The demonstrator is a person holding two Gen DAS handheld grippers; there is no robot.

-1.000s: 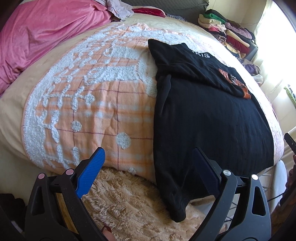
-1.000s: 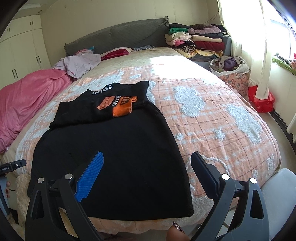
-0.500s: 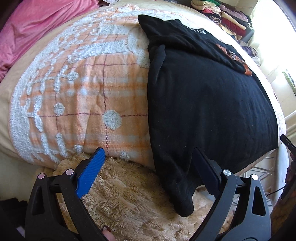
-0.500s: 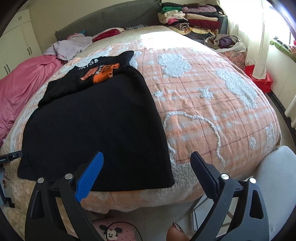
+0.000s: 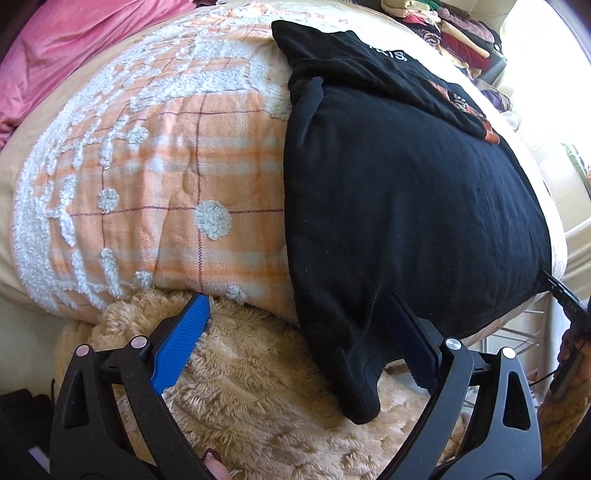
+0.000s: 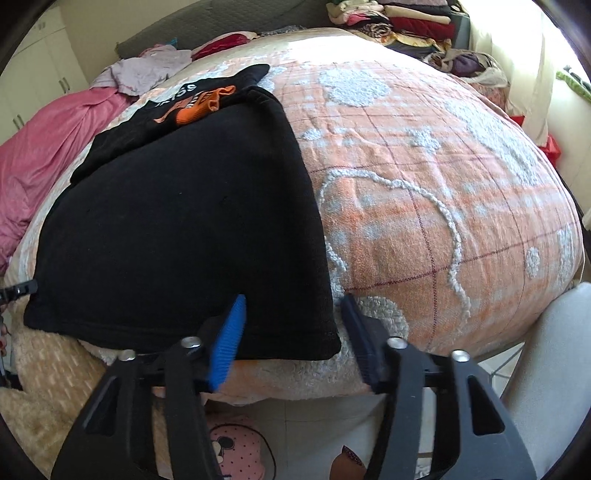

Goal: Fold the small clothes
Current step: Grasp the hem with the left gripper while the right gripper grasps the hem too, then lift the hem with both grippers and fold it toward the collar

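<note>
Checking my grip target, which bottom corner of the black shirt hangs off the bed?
The corner by the left tongs: the black shirt droops there over the fuzzy blanket.

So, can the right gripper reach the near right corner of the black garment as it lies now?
Probably yes. The right gripper is open and its fingers straddle the near right corner of the black garment, which lies flat at the edge of the orange blanket. Nothing covers that corner.

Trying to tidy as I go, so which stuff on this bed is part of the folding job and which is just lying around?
In the job: black garment; left gripper; right gripper, jaws straddling the garment's near corner.

Lying about: pink blanket; lilac clothing; stacked clothes; orange bedspread; beige fleece blanket.
</note>
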